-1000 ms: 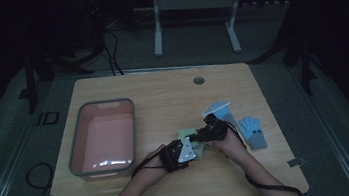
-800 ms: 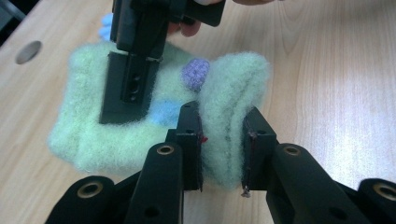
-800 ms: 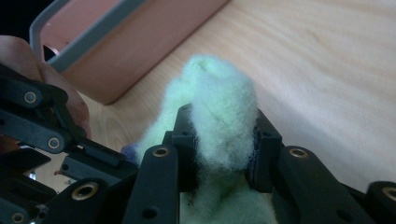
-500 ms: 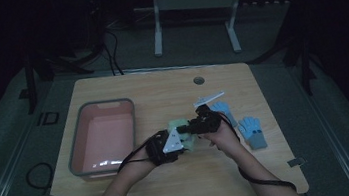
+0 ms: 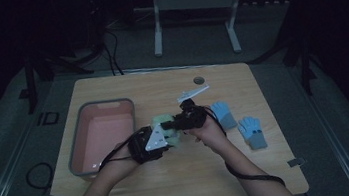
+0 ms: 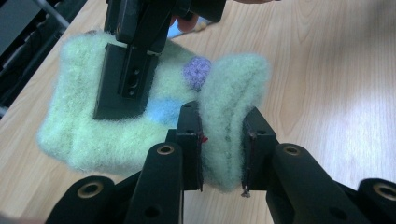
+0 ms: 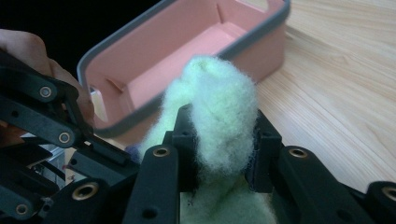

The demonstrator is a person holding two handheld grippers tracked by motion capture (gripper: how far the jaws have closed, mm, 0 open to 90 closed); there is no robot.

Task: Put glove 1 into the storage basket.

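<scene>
Both my forearms come in from the near edge of the table [image 5: 262, 92] and meet just right of the pink bin [image 5: 98, 137], hands close together above the wood. My left tool [image 6: 222, 140] sits low and nearly level, its jaws drawn in tight on a thick fold of the fuzzy pale-green glove [image 6: 116, 116]; the pads press into the fleece on both sides. In the high view that left tool [image 5: 156, 139] is just beside the bin's right wall, with the glove [image 5: 164, 124] bunched between the two tools. My right tool [image 7: 219, 140] pinches another fold of the same glove [image 7: 219, 107], jaws narrowed on it and the fleece bulging out above the pads; in the left gripper view its jaw lies flat across the glove's upper part. From above, the right tool [image 5: 181, 122] points left toward the bin. The glove hangs between both grips, and I cannot tell whether its lower part touches the table. The bin's rim is near on the left. Two blue gloves [image 5: 238, 123] lie to the right, apart from my hands. The near strip of table and the far half offer open room.
</scene>
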